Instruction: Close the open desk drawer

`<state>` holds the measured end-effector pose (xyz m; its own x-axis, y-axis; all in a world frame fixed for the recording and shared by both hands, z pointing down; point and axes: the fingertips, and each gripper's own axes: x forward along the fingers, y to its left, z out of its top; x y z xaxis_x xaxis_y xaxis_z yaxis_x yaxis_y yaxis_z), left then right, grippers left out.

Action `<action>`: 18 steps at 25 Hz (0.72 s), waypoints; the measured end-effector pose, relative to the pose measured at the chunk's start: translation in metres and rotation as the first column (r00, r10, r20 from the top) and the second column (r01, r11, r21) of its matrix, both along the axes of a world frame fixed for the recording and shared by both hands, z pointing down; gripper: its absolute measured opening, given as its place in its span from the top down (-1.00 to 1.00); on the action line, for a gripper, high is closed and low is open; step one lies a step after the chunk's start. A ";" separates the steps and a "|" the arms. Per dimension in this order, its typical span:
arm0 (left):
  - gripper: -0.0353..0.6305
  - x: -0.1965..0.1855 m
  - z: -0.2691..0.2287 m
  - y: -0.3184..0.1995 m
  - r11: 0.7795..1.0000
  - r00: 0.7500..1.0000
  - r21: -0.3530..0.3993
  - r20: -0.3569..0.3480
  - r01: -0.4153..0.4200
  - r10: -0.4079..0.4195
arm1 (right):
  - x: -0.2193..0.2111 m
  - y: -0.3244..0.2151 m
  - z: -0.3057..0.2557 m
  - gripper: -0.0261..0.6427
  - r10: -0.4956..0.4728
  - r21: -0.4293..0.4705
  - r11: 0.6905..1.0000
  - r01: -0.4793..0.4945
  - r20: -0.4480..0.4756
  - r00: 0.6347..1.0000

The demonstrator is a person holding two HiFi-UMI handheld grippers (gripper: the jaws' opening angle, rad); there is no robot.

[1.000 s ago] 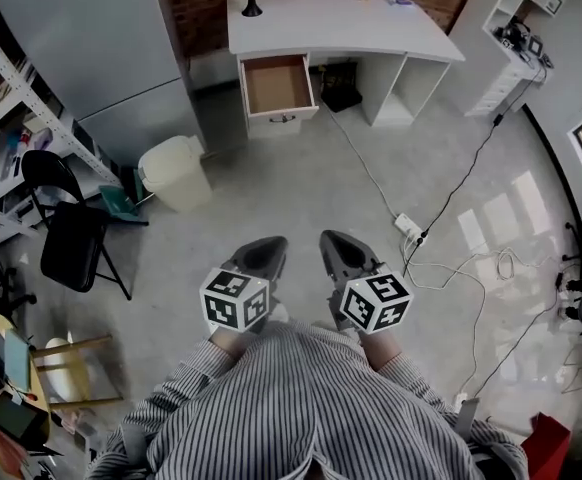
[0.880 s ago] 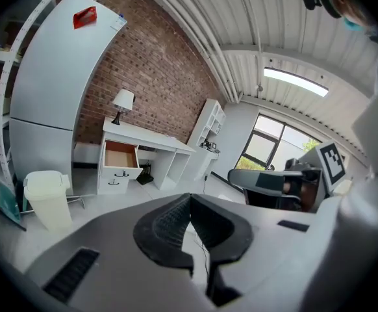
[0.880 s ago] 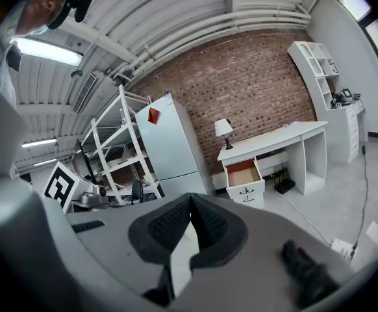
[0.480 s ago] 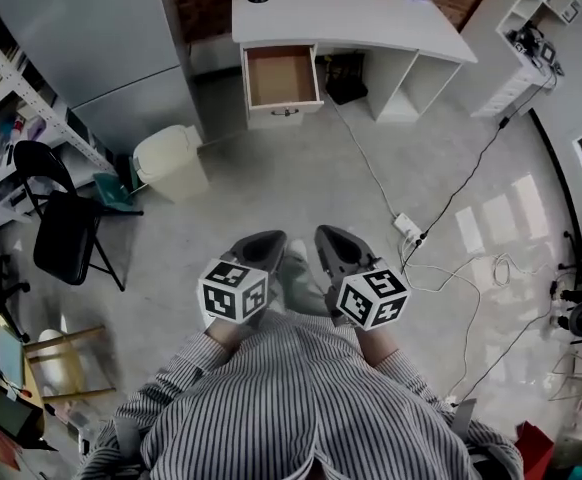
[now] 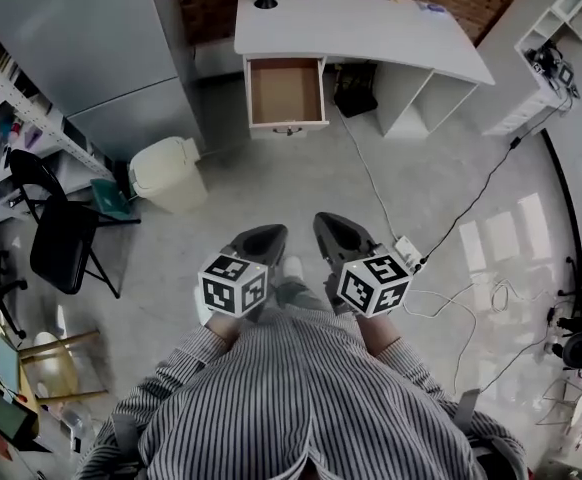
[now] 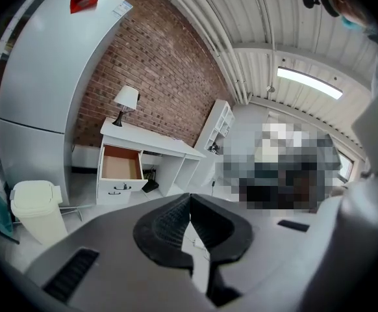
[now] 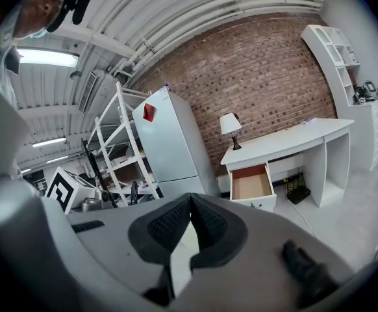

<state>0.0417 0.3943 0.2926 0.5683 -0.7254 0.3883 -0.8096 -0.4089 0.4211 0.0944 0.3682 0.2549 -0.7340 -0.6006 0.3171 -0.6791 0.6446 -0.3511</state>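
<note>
far across floor point(image 5: 301, 183), under left end of white desk point(image 5: 371, 28), desk drawer point(image 5: 286, 92) stands pulled out, brown inner bottom showing, handle on white front. cream bin point(image 5: 171, 173) left of it, lid down. left gripper point(image 5: 259, 243) and right gripper point(image 5: 339, 236) side by side near striped shirt point(image 5: 301, 388), noses toward desk, well apart from drawer. both jaw pairs pressed together tip to tip.

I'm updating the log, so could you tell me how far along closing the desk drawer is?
Done: nothing; the drawer stands pulled out of the white desk. In hand: the left gripper and right gripper, both shut and empty, are near the person's chest, across the floor from the desk. Left: approach and push the drawer in.
</note>
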 end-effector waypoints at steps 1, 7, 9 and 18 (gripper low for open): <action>0.86 0.000 -0.001 -0.015 1.000 1.000 0.003 0.003 0.005 -0.005 | 0.000 -0.017 -0.004 0.87 -0.006 0.012 1.000 0.006 0.003 1.000; 0.86 0.014 -0.004 -0.088 1.000 0.999 0.005 0.036 0.003 -0.003 | 0.012 -0.096 -0.014 0.87 -0.021 0.027 0.999 0.020 0.021 1.000; 0.86 0.017 -0.006 -0.111 1.000 0.999 0.010 0.039 0.004 -0.004 | 0.014 -0.119 -0.014 0.87 -0.030 0.023 0.999 0.029 0.032 0.999; 0.86 0.033 -0.003 -0.187 0.999 0.999 0.001 0.029 0.040 -0.040 | 0.019 -0.193 -0.006 0.87 -0.106 -0.009 0.994 0.106 0.032 0.994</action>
